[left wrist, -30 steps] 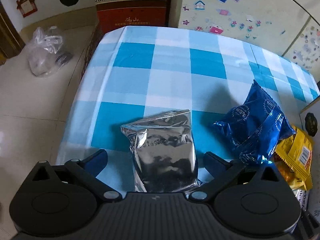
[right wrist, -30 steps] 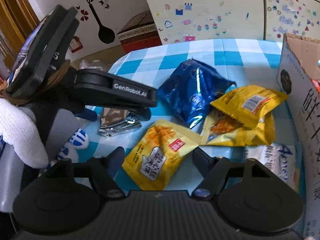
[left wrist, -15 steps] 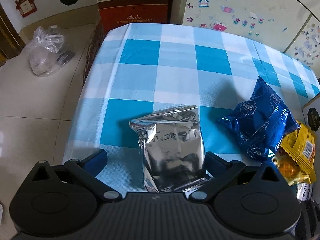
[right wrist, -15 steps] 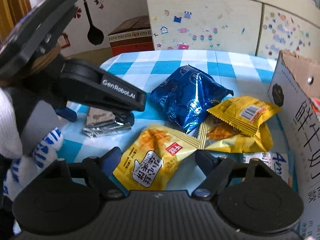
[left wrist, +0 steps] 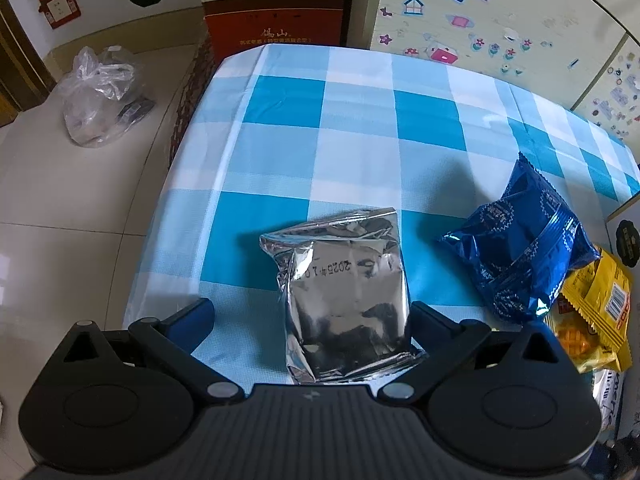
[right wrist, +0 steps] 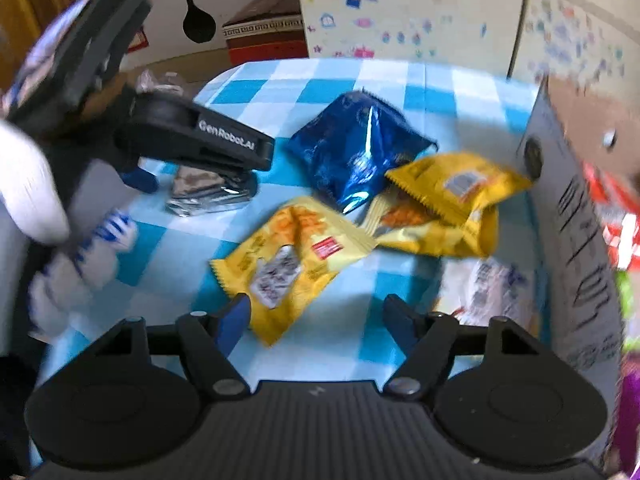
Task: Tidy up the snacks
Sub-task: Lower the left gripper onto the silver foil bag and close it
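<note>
— On the checked worktop (left wrist: 360, 128), what sits by the left claw (left wrist: 310, 316)?
— A silver foil packet (left wrist: 348, 296), lying flat between its two spread fingers; the right finger touches the packet's edge, the left one stands apart from it. So that claw is open and grips nothing.
— And to the right of the packet?
— A blue snack bag (left wrist: 524, 252), with a yellow packet (left wrist: 596, 304) tucked against its far side.
— What about the right claw (right wrist: 316, 316)?
— Open too, hovering over the cloth (that view is blurred). A yellow snack bag (right wrist: 292, 256) lies just ahead of its left finger, a white packet (right wrist: 492, 284) near the right one. Beyond them, two more yellow packets overlap beside the blue bag, close to a cardboard box (right wrist: 576, 216) standing at the worktop's right edge.
</note>
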Available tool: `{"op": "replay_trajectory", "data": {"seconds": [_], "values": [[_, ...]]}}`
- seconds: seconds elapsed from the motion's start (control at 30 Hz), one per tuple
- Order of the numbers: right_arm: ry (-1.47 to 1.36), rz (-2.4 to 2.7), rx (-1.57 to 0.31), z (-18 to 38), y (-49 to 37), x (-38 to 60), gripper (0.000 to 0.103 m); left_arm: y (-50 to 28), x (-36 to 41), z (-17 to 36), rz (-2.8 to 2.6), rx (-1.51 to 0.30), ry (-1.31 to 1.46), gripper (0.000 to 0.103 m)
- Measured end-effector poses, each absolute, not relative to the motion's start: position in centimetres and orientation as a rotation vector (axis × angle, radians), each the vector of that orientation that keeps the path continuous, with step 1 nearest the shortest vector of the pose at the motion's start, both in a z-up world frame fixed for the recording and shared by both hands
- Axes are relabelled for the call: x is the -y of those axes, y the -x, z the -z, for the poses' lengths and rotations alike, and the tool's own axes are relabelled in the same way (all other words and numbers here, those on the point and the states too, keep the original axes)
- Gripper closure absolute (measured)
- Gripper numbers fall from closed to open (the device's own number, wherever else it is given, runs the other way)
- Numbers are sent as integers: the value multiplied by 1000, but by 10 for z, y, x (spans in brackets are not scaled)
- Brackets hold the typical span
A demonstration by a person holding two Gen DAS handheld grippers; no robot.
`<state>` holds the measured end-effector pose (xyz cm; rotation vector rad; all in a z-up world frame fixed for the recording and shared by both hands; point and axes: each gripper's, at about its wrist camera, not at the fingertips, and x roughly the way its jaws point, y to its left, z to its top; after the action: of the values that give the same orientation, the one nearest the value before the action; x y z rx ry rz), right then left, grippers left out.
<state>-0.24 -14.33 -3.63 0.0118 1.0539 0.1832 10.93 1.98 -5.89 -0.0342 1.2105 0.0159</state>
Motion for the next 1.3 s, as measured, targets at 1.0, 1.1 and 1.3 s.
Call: {"op": "replay_trajectory", "data": {"seconds": [1.0,1.1,1.3], "values": [[-89,-31,-962,41,-21,131,49,-91,-11,47,81,-1145,-7,29],[-97,-41,-953,37,-20,134,64,-87,-9,45,87,-1131,-20,36],[-150,-59,-964,36,-21,141,65,-86,-15,43,98,-1146,25,39]]}}
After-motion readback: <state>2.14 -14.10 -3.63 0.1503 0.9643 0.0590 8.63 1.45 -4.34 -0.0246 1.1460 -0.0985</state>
